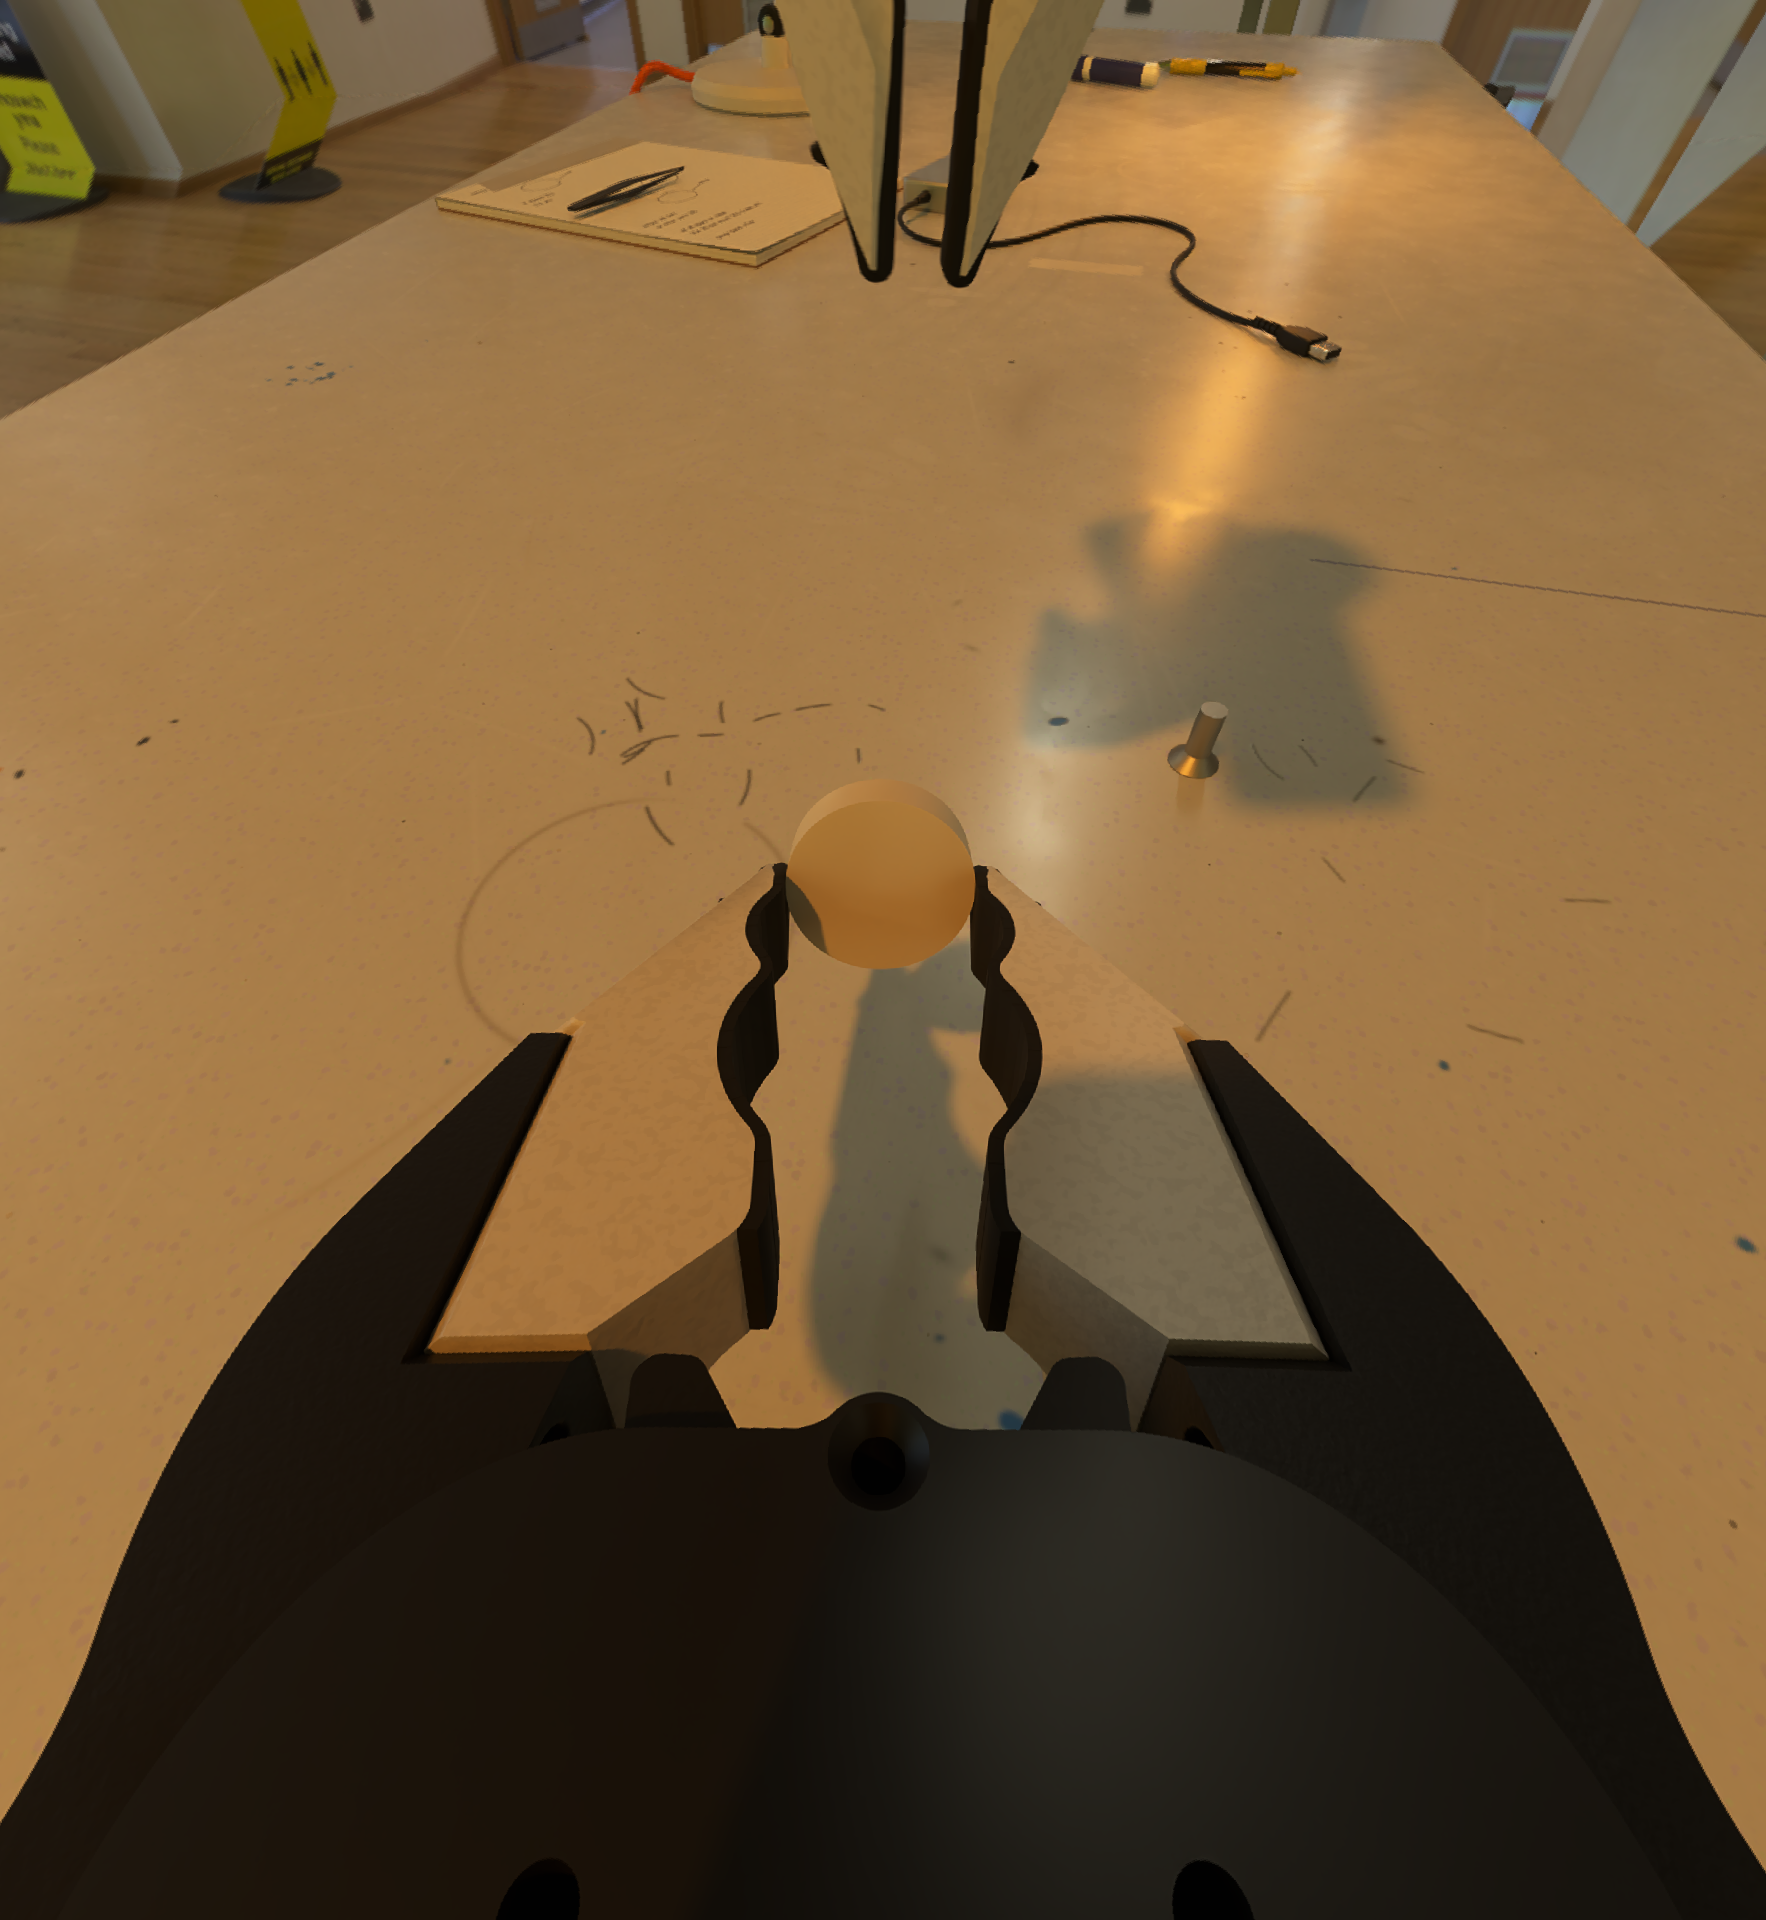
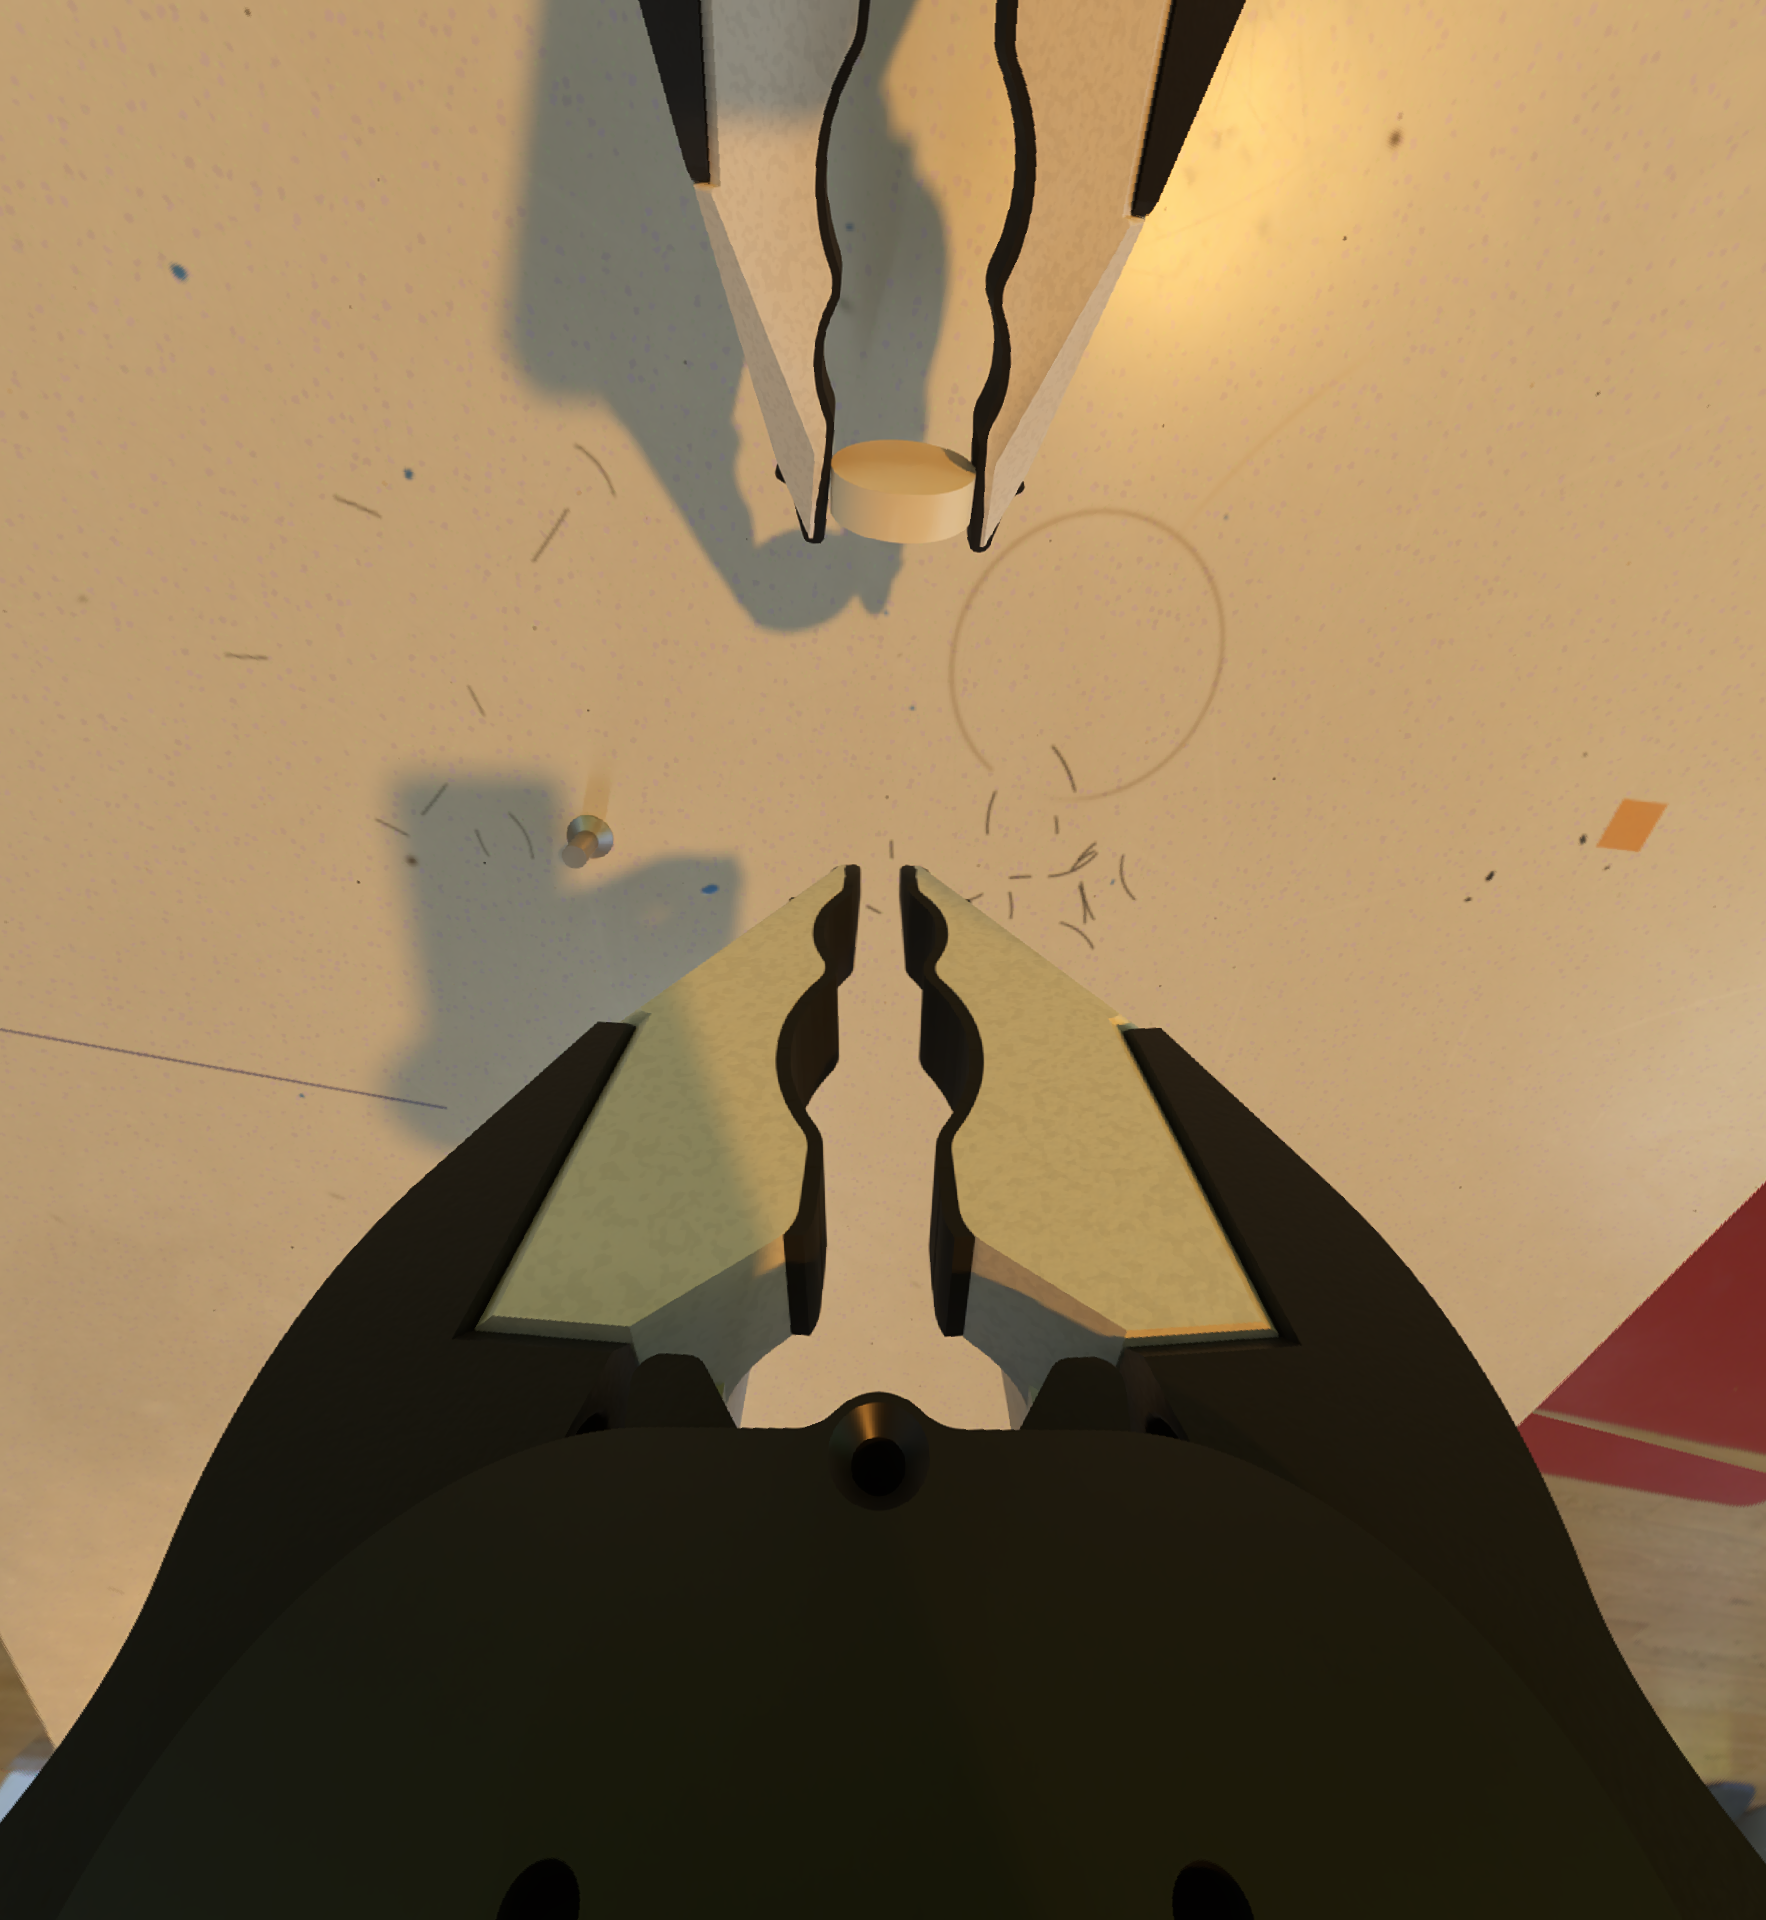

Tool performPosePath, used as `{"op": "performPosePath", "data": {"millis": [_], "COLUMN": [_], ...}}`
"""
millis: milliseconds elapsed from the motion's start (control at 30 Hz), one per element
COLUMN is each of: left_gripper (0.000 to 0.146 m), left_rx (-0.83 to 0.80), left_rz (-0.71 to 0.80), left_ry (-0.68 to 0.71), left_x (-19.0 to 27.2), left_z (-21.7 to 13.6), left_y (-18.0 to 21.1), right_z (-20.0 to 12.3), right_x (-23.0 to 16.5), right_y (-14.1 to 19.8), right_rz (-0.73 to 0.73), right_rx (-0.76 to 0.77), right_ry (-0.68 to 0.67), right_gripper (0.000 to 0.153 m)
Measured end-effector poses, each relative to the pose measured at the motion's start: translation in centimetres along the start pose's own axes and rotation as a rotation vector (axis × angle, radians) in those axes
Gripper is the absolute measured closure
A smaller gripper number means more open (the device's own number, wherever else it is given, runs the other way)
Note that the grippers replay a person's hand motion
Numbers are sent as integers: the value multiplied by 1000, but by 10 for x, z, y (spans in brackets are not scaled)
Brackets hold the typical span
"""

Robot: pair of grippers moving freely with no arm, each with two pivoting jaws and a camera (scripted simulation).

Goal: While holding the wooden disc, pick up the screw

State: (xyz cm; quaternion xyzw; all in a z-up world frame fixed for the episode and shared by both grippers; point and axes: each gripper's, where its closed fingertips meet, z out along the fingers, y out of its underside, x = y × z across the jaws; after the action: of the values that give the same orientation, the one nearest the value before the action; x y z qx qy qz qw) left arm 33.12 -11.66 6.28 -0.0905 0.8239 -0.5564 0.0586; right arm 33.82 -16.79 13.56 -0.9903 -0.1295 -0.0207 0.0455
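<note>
My left gripper [image 1: 879, 883] is shut on the wooden disc [image 1: 879, 904], a round pale puck clamped between its fingertips a little above the table. The disc also shows in the right wrist view [image 2: 900, 494], held by the left gripper [image 2: 897, 535]. The screw [image 1: 1199, 743], small and silver, stands on its head on the table, ahead and right of the disc. In the right wrist view the screw [image 2: 586, 840] is left of my right gripper [image 2: 879, 878], which hovers above the table, empty, jaws almost together with a thin gap. The right gripper hangs beyond the disc in the left wrist view [image 1: 918, 272].
A notepad [image 1: 713, 213] with black tweezers [image 1: 624, 190] lies at the far left. A black USB cable [image 1: 1222, 301] and small grey box lie behind the right gripper. A lamp base [image 1: 749, 83] and markers [image 1: 1118, 71] sit farther back. A red object [image 2: 1710, 1351] lies off the table's edge.
</note>
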Motion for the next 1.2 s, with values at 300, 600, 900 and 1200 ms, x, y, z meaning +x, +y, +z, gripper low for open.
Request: {"op": "performPosePath", "data": {"millis": [300, 600, 900, 1200], "left_gripper": [111, 111, 111, 111], "left_rx": [3, 3, 0, 3], "left_rz": [-7, -4, 3, 13], "left_ry": [2, 1, -1, 15], "left_x": [-1, 0, 1, 2], "left_z": [0, 0, 0, -3], "left_y": [0, 0, 0, 1], "right_z": [-17, -4, -2, 15], "right_x": [-1, -2, -1, -77], "right_y": [-6, 1, 2, 15], "right_rz": [-4, -1, 8, 19], "right_rx": [76, 44, 29, 328], "right_ry": [-6, -18, -40, -28], "right_gripper": [146, 140, 134, 119]}}
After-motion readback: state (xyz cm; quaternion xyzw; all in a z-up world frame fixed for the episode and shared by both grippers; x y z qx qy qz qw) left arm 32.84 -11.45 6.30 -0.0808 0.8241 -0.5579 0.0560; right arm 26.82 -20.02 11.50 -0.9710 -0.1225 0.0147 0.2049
